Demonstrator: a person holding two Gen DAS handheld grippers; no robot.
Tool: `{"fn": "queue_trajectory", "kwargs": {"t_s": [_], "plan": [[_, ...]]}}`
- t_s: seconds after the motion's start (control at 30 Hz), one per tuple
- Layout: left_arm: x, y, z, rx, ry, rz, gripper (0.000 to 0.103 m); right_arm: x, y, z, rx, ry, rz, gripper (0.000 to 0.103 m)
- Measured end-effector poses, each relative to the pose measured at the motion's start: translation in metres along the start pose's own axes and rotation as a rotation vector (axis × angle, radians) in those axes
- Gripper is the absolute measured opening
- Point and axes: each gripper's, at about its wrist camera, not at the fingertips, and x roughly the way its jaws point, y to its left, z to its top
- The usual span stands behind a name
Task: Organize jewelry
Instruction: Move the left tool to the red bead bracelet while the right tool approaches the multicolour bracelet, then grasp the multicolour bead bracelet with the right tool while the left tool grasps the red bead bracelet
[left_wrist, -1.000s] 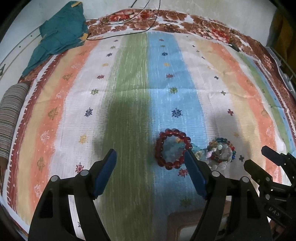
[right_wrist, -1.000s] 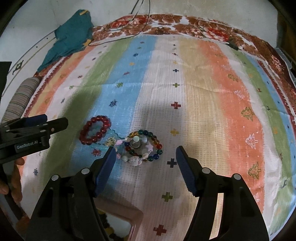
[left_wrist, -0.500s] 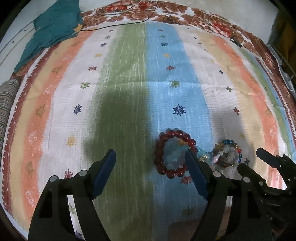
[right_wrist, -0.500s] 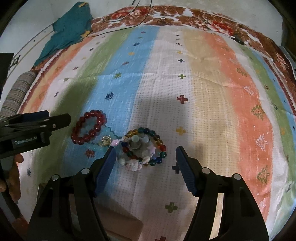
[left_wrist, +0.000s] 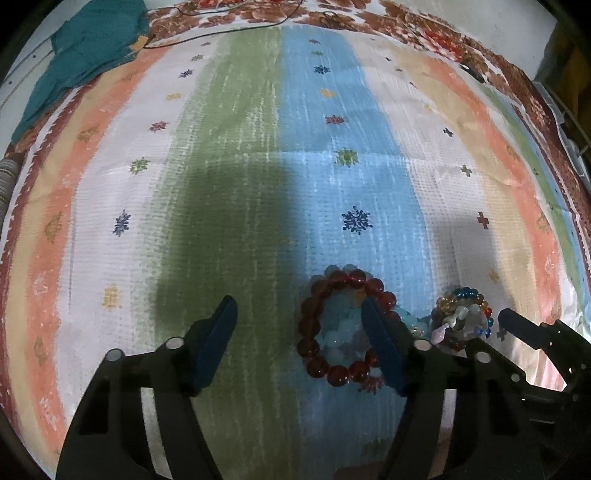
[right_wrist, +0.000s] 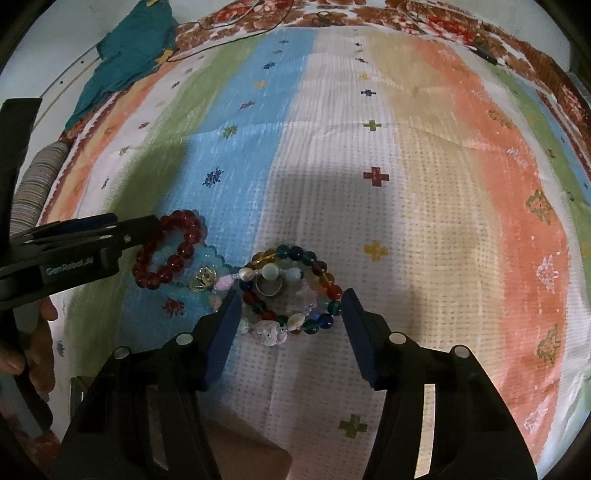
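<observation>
A red bead bracelet (left_wrist: 334, 325) lies on the striped cloth over pale blue beads (left_wrist: 341, 334). My left gripper (left_wrist: 299, 321) is open; its right finger overlaps the red bracelet's ring. The red bracelet also shows in the right wrist view (right_wrist: 168, 254), with the left gripper (right_wrist: 74, 247) at its left. A multicoloured bead bracelet (right_wrist: 291, 291) with a silver ring (right_wrist: 269, 286) inside and pink-white pieces (right_wrist: 267, 330) sits between the fingers of my open right gripper (right_wrist: 290, 306). A gold ornament (right_wrist: 203, 278) lies between the bracelets. The right gripper (left_wrist: 524, 332) shows beside the multicoloured pile (left_wrist: 461, 317).
The striped cloth (right_wrist: 424, 184) covers the whole surface. A teal cloth (left_wrist: 81, 59) and a black cable (left_wrist: 221, 29) lie at the far edge. A striped roll (right_wrist: 33, 184) is at the left. A brown box corner (right_wrist: 243, 458) sits below the right gripper.
Both grippers have moved forward and down toward the jewellery. The left gripper's right finger now overlaps the red bracelet. The right gripper's fingers now flank the multicoloured bracelet.
</observation>
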Motion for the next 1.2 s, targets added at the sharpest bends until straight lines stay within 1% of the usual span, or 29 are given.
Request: {"fn": "queue_trajectory", "kwargs": {"t_s": [0.03, 0.1, 0.2, 0.27, 0.37, 0.43, 0.5, 0.57, 0.6, 0.67, 0.73, 1.03, 1.2], "plan": [[0.002, 0.0, 0.0, 0.002, 0.005, 0.0, 0.062, 0.001, -0.001, 0.0, 0.004, 0.007, 0.004, 0.051], [0.006, -0.001, 0.0, 0.008, 0.017, 0.0, 0.054, 0.002, -0.002, -0.001, 0.01, 0.01, 0.009, 0.048], [0.011, -0.002, 0.0, 0.013, 0.028, -0.006, 0.049, 0.002, -0.003, 0.0, 0.014, 0.011, 0.013, 0.043], [0.013, -0.002, 0.001, 0.016, 0.033, -0.006, 0.045, 0.001, -0.003, 0.0, 0.015, 0.012, 0.02, 0.037], [0.016, -0.003, 0.001, 0.025, 0.033, 0.003, 0.042, 0.004, -0.002, -0.001, 0.01, 0.022, 0.022, 0.035], [0.017, -0.004, 0.001, 0.033, 0.032, 0.008, 0.037, 0.006, -0.002, -0.001, 0.005, 0.022, 0.015, 0.032], [0.018, -0.005, 0.001, 0.04, 0.032, 0.014, 0.03, 0.006, -0.004, -0.001, 0.009, 0.022, 0.014, 0.029], [0.02, -0.005, 0.001, 0.043, 0.032, 0.018, 0.029, 0.008, -0.005, 0.0, 0.01, 0.022, 0.01, 0.025], [0.02, -0.006, 0.0, 0.047, 0.033, 0.019, 0.027, 0.008, -0.005, 0.0, 0.01, 0.022, 0.009, 0.024], [0.022, -0.005, -0.001, 0.052, 0.035, 0.031, 0.02, 0.01, -0.006, -0.001, 0.007, 0.029, 0.01, 0.016], [0.022, -0.002, -0.001, 0.047, 0.035, 0.039, 0.014, 0.015, -0.007, -0.003, 0.012, 0.045, 0.016, 0.013], [0.014, 0.001, -0.001, 0.031, 0.032, 0.001, 0.013, 0.009, -0.006, -0.003, 0.0, 0.02, -0.005, 0.009], [0.007, -0.003, -0.004, 0.048, 0.021, 0.014, 0.013, 0.0, -0.001, -0.001, -0.019, 0.0, -0.015, 0.009]]}}
